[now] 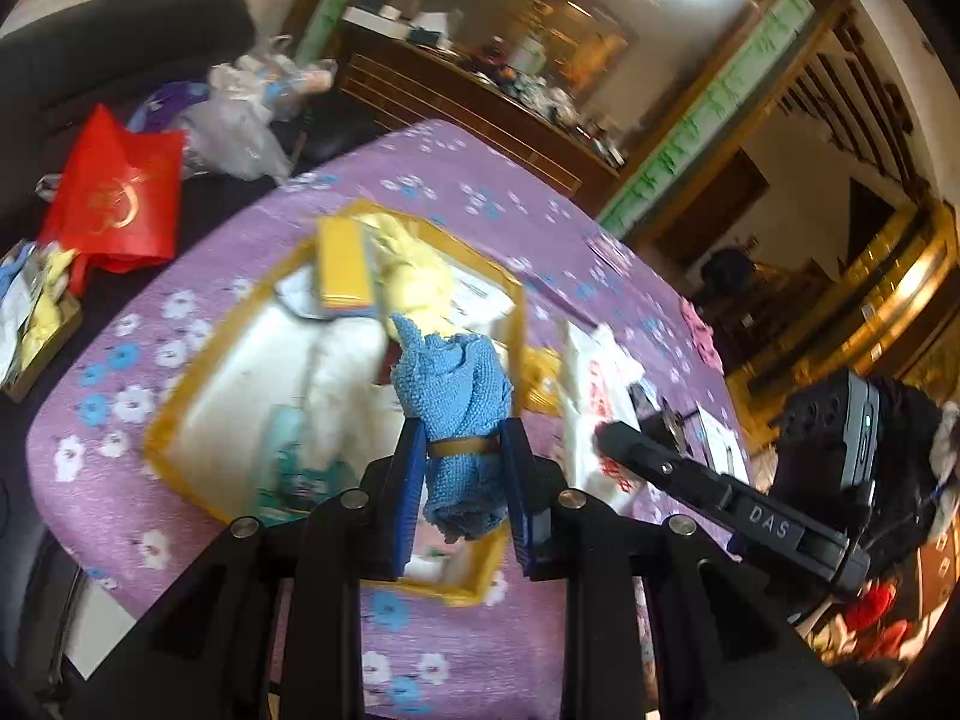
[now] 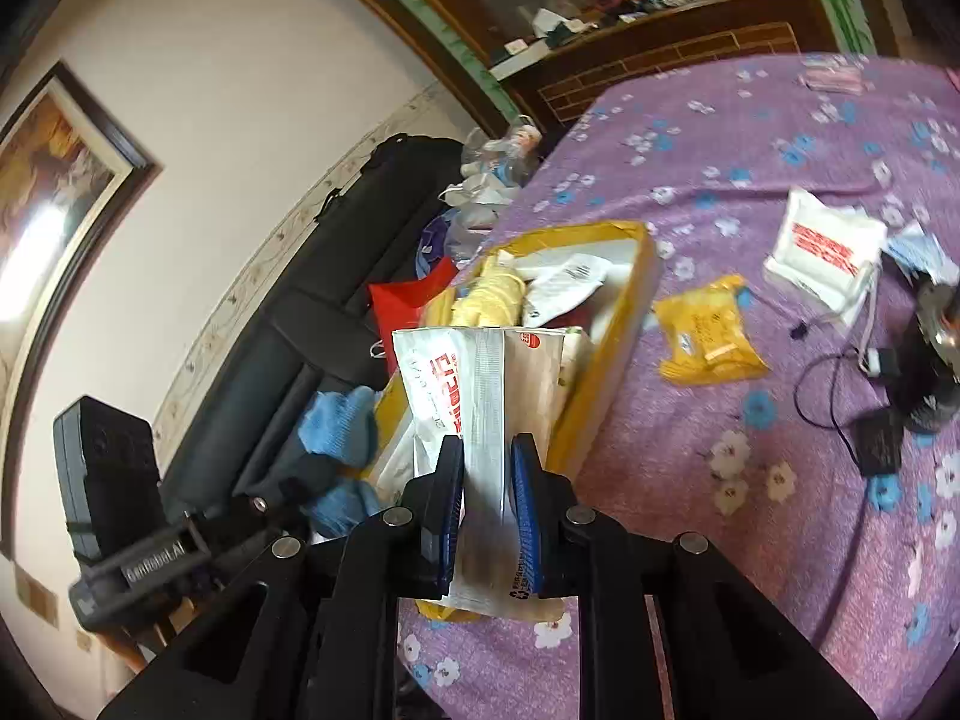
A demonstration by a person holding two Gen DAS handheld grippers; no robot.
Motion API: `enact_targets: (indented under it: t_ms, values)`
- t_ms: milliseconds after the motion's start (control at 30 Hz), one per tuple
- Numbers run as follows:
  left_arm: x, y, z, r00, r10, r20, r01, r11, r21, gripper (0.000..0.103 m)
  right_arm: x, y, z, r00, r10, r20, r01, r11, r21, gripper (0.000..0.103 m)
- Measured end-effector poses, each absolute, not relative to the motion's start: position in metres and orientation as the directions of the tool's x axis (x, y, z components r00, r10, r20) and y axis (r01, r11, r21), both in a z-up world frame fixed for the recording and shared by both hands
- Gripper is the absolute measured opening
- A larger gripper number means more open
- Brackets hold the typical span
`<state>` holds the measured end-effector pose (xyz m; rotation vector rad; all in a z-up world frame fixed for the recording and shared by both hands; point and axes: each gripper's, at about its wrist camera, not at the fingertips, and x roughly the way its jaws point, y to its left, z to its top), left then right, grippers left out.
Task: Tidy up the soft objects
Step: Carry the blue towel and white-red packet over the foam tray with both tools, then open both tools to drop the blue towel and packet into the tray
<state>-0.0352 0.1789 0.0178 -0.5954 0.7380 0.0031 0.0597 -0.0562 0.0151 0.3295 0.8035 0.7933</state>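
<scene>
Two tools: each clamped on a soft thing, both held over the box.
Left tool (image 1: 462, 450): blue fingers (image 1: 411, 480) pressed against a rolled blue cloth (image 1: 453, 384), gripping it at its tan band; the roll's ends stick out ahead of and behind the fingers.
Blue cloth's place: hanging above the box (image 1: 180, 396), not resting on what lies inside.
Right tool (image 2: 487, 474): closed on a white packet (image 2: 480, 396) with red print, pinching it along its silver strip; the packet stands upright between the fingers.
Packet's place: over the near end of the box, beside the blue cloth as seen from the right wrist.
Box contents: a yellow cloth (image 1: 414, 276), a yellow sponge (image 1: 342, 267), white packets.
Tabletop (image 2: 750, 138): covered in purple flowered fabric; the box sits on it.
Loose items: a yellow pack (image 2: 705, 339) just right of the box, a white pouch (image 2: 825, 255) with red print farther right, well apart from both tools.
Beyond: a red bag (image 1: 117, 192) on the dark sofa (image 2: 312, 300).
</scene>
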Motion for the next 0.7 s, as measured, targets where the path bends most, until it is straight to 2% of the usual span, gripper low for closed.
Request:
enact_targets:
  t_ms: [333, 533, 700]
  values:
    - [-0.021, 0.217, 0.008, 0.743, -0.156, -0.65, -0.268, 0.821, -0.504, 0.023, 0.075, -0.024, 0.016, 0.41, 0.74, -0.533, -0.52, 0.67, 0.53, 0.016]
    - [-0.006, 0.212, -0.016, 0.689, -0.107, -0.717, -0.298, 0.86, -0.414, 0.023, 0.102, -0.01, 0.03, 0.493, 0.683, -0.538, -0.495, 0.729, 0.473, 0.016]
    - [0.0, 0.211, -0.032, 0.669, -0.137, -0.731, -0.294, 0.854, -0.429, 0.023, 0.134, 0.002, 0.024, 0.529, 0.654, -0.541, -0.444, 0.757, 0.479, 0.018]
